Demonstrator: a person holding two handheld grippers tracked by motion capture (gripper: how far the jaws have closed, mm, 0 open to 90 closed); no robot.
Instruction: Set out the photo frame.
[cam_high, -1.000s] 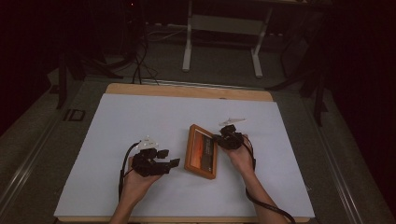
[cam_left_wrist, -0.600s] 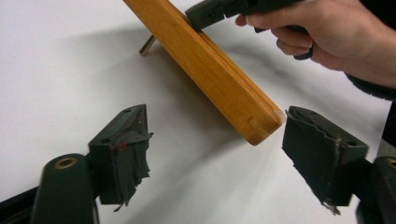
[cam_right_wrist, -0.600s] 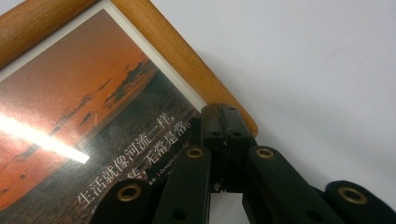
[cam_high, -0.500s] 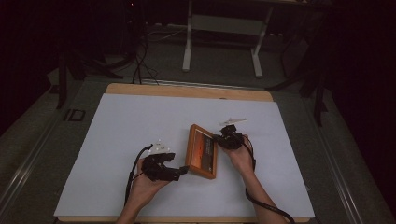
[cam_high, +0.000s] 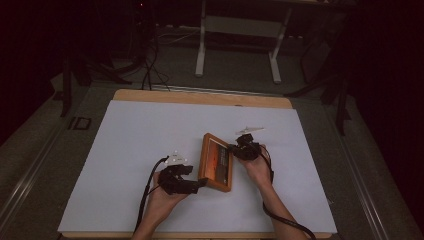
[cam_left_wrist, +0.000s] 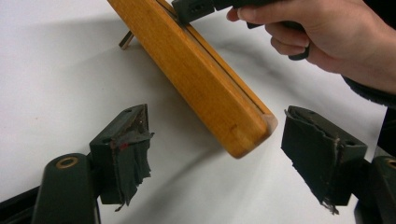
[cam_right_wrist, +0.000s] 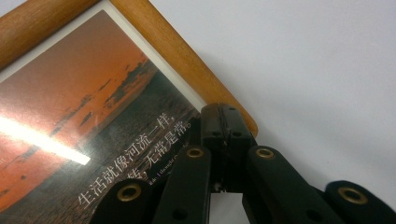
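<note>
Left gripper view: my left hand-held gripper (cam_left_wrist: 215, 154) gapes wide around the picture frame (cam_left_wrist: 201, 74) corner; my right hand-held gripper (cam_right_wrist: 225, 122) pinches its edge.

Left forearm enters from the bottom edge, hand wrapped around the left tool (cam_high: 192, 184), which points to the person's right, low over the table (cam_high: 125, 150). Its 2 jaws stand wide apart, torn dark padding on both inner faces (cam_left_wrist: 130, 154). Right forearm enters from the bottom right, angled inward, cable trailing along it. The right hand (cam_high: 257, 167) grips the right tool (cam_high: 235, 150), fingers curled around the handle; its 2 jaws are pressed together on the wooden edge of the picture frame (cam_high: 216, 162).
</note>
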